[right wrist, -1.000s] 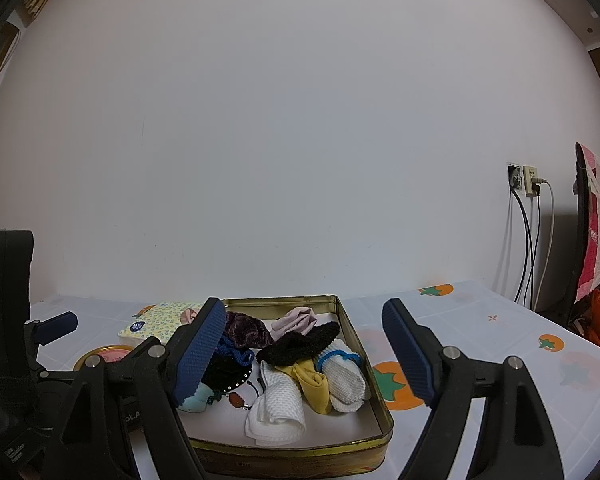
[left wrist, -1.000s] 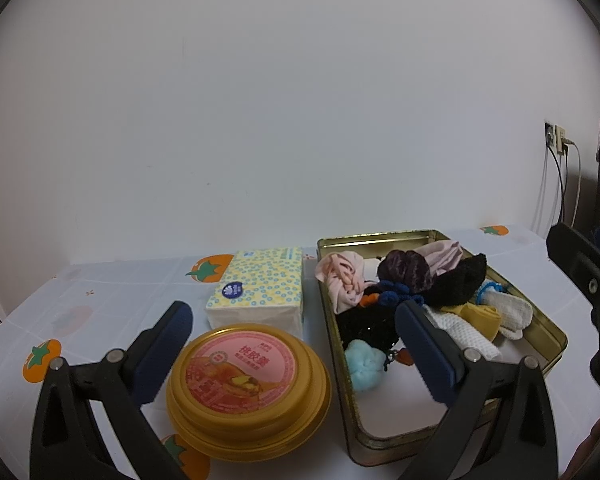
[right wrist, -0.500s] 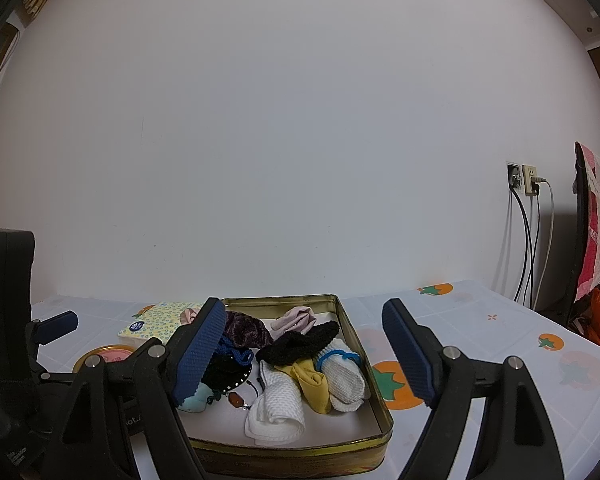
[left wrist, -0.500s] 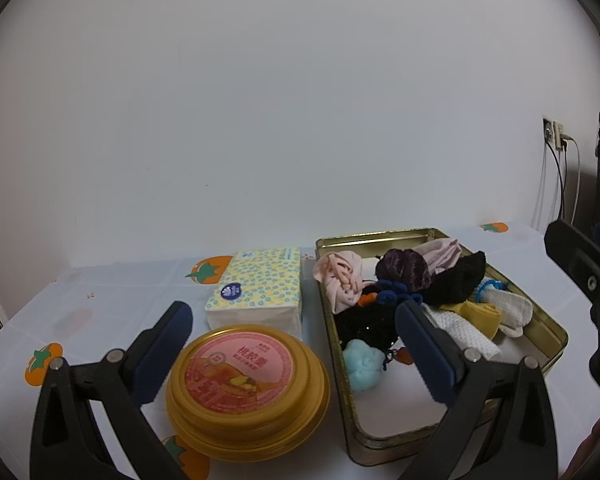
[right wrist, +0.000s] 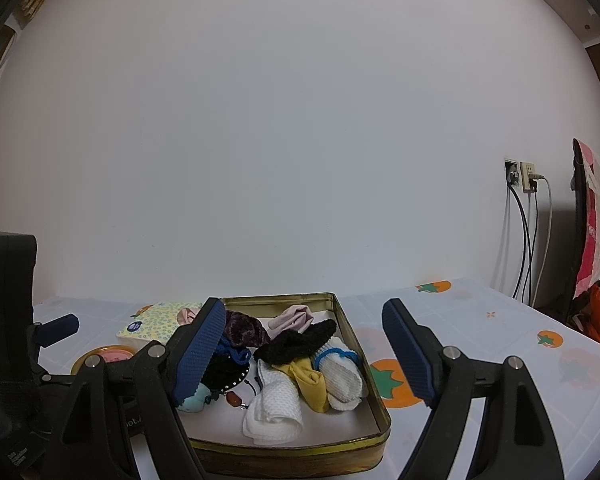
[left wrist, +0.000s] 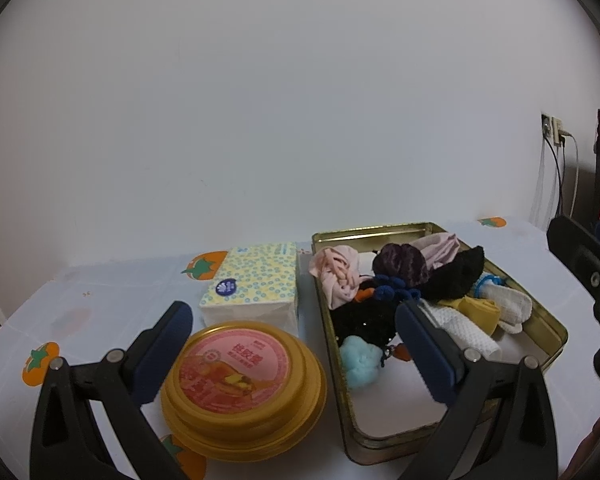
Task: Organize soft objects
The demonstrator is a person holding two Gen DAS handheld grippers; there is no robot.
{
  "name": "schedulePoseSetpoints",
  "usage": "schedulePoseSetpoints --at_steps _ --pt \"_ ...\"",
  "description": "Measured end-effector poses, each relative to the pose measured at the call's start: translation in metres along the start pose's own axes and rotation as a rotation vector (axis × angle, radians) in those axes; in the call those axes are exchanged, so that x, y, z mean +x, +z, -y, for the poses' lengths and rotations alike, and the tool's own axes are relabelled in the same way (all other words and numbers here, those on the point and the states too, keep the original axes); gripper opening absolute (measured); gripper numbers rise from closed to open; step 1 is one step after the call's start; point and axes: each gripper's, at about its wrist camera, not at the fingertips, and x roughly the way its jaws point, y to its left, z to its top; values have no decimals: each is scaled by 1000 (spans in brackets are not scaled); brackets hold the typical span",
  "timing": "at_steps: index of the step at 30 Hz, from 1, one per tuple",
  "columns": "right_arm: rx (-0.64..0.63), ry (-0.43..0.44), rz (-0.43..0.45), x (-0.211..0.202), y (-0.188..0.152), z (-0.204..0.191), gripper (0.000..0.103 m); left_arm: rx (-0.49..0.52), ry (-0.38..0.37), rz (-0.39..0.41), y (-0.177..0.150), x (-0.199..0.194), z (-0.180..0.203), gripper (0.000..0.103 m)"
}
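A gold rectangular tin holds a heap of soft things: a pink scrunchie, a purple one, a black one, a white cloth, a yellow piece and a light blue puff. My left gripper hovers open before the tin and a round gold container, nothing between its fingers. My right gripper stands open above the tin's near edge, holding nothing.
A dotted tissue pack lies behind the round container. The tablecloth bears orange fruit prints. A wall socket with cables and a patterned cloth on a chair stand at the right.
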Motion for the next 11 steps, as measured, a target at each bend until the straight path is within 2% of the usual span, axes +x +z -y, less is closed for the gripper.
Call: schedulePoseSetpoints --at_steps 11 --pt "1 -7 -5 1 0 -2 83 14 -9 3 0 -3 4 103"
